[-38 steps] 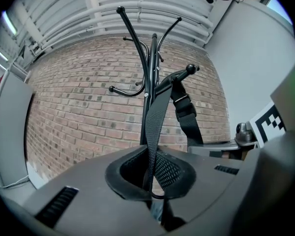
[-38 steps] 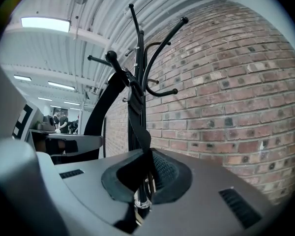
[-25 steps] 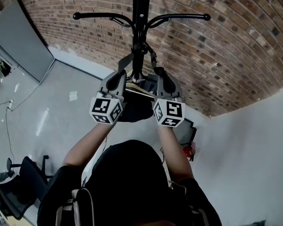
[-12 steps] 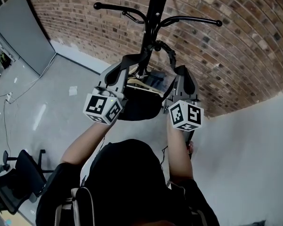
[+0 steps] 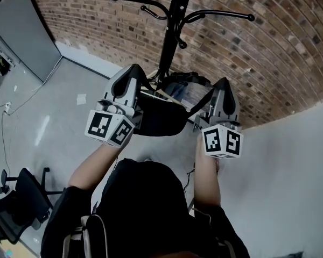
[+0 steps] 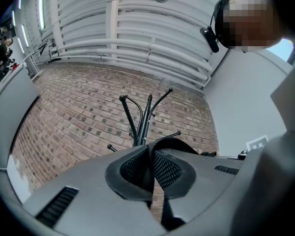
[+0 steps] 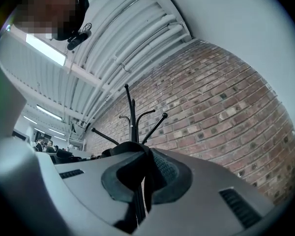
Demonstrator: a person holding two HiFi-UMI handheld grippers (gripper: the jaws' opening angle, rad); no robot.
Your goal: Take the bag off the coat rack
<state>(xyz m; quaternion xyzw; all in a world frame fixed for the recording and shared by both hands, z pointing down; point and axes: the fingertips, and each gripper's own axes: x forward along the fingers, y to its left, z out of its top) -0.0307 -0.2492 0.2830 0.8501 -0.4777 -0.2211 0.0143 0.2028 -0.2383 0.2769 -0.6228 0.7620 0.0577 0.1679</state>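
Two clamps: left gripper (image 5: 135, 74) & right gripper (image 5: 224, 85) each pinch a strap (image 6: 151, 168); we hold the bag (image 5: 159, 117) beside the coat rack (image 5: 171, 31), apparently unhooked; carry-off remains.

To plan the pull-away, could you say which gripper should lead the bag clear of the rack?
Probably right: both grip straps, but the right gripper sits farther from the coat rack pole than the left gripper.
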